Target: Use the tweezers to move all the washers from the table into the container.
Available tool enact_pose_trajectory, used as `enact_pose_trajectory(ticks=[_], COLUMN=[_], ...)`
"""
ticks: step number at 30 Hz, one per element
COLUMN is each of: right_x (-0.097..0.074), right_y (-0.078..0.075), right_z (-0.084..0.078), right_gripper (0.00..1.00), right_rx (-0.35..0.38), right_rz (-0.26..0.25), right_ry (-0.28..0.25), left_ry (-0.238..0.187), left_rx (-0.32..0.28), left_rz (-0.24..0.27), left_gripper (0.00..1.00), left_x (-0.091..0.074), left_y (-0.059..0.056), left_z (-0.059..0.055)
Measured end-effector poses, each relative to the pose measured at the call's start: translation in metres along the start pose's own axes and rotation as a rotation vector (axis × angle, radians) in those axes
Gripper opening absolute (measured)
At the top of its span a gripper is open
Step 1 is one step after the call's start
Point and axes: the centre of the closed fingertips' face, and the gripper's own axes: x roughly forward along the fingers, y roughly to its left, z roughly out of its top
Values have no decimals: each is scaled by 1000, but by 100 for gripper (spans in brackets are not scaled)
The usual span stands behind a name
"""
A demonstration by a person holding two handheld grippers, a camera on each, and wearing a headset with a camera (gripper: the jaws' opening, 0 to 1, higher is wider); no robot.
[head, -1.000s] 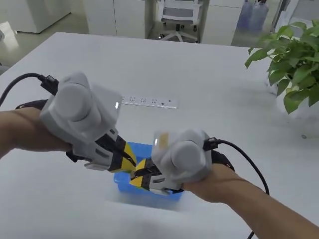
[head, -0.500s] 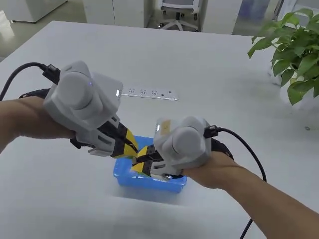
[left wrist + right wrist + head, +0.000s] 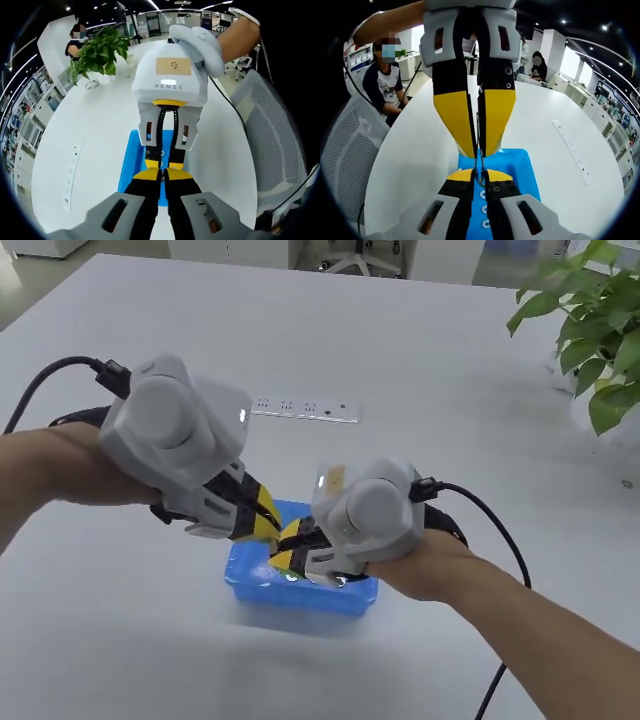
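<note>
Over the last second very little has changed between the claws and the work. The power strip [image 3: 305,408] and the far bench [image 3: 450,390] sit higher in the head view than before, but that is the headset tipping down, not anything moving. The left claw [image 3: 262,520] and the right claw [image 3: 292,555] stay nose to nose above the blue container [image 3: 300,598], the left coming in from the far left and the right from the near right. More of the container's near wall shows now.

In the right gripper view a thin dark strip, which I take for the tweezers [image 3: 479,167], runs down between the left claw's yellow pads and ends between the right claw's own tips. Both claws are drawn in to a sliver around it. I judge that each has a pinch on the tweezers, though I cannot tell which one carries the weight.

Three washers [image 3: 483,210] lie in a row on the container floor, just below the right claw's tips, so part of the job is already done. Since the pose has held, I read this as a regrip or hand-over of the tweezers above the container, not a carry. I cannot tell whether any washers are left on the bench. The tweezers need to be settled in one claw before the next pick.
</note>
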Motion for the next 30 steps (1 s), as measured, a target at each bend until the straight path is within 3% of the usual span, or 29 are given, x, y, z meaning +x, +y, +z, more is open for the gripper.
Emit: enact_pose_trajectory(ticks=[19, 30], right_x=[22, 24], right_y=[-13, -16], right_z=[-21, -26], right_gripper=[9, 9], right_rx=[34, 43], right_rz=[20, 28], right_ry=[22, 23], left_ry=[3, -2], left_rx=[-28, -38], left_rz=[-3, -2], left_gripper=[7, 7], left_x=[21, 25], left_y=[15, 19], left_z=[-21, -23])
